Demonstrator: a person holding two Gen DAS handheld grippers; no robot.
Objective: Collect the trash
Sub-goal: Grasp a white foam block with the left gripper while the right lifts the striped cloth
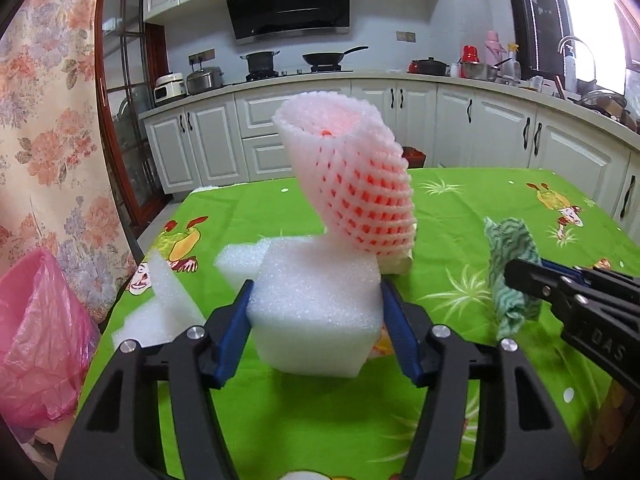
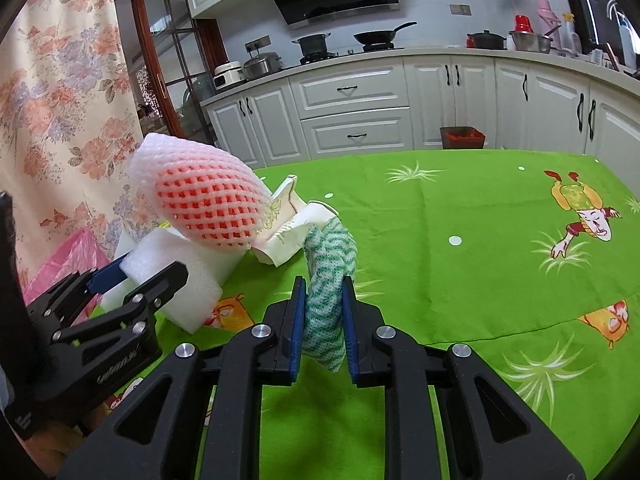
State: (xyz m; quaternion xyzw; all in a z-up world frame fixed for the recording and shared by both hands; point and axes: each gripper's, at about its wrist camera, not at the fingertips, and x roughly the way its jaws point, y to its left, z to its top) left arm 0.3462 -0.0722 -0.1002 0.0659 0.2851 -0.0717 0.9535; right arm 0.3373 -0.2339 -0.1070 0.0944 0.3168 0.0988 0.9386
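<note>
My left hand-held gripper [image 1: 316,312] is closed on a white foam block [image 1: 316,304]; its blue pads [image 1: 236,332] press against the block's left and right faces. The block is held over the near left part of the bench, which is covered by a bright green cloth with cartoon prints [image 1: 460,216]. A pink-and-white foam fruit net sleeve [image 1: 356,184] sits on top of the block, tilted, with its open mouth facing up and to the far left. In the right wrist view the same sleeve [image 2: 204,200] leans over the block [image 2: 180,276], and a crumpled cream paper cup [image 2: 288,224] lies on the cloth just behind and to the right of them.

My right hand-held gripper [image 2: 323,320] is narrowed on a crumpled green-and-white patterned cloth wad [image 2: 326,280]. The wad is pinched between both blue pads [image 2: 298,328]; it sticks out above the fingertips and hangs below them. In the left wrist view the wad [image 1: 510,272] is to the right of the foam block, apart from it, above the cloth.

More white foam pieces [image 1: 168,300] lie on the cloth to the left of the held block, near the bench's left edge. A bin lined with a pink plastic bag [image 1: 38,332] stands off the bench's left edge, lower than the bench top. On the far side of the room, a dark basket with red contents [image 2: 462,138] stands on the floor in front of the white kitchen cabinets [image 2: 356,112].
</note>
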